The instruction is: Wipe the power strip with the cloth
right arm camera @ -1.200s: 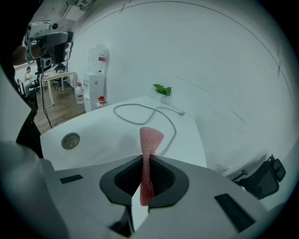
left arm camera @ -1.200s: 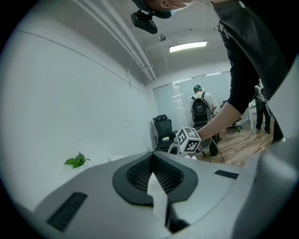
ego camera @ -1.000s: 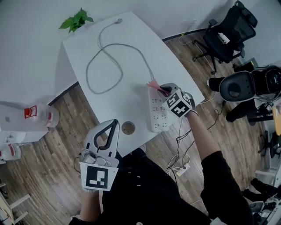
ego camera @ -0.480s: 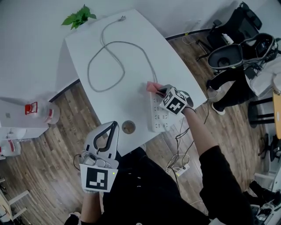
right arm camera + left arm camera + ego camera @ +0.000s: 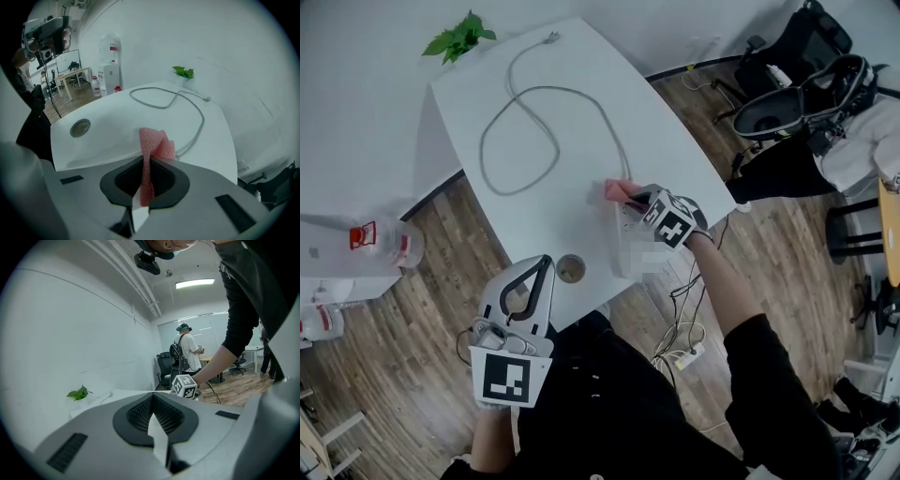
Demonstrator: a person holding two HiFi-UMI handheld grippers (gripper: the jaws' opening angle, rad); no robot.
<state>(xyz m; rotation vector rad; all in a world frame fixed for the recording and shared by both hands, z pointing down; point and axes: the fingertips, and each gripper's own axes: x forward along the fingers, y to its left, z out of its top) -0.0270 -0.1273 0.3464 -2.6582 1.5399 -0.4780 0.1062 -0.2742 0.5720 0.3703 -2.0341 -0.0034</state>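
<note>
Power strip (image 5: 626,246) runs lengthwise from near table (image 5: 572,197) edge, cable (image 5: 615,139) end farthest.

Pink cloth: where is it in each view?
Head view: pink cloth centre-right, at the right gripper's tip.
Left gripper view: not in it.
Right gripper view: cloth at centre, pinched between the jaws.
Shared landmark: green plant, in all three views.

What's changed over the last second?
The right gripper, shut on the cloth, dragged it slightly nearer the person at the power strip's cord end. The left gripper stayed shut and empty beside the table. The cord lay unmoved.
</note>
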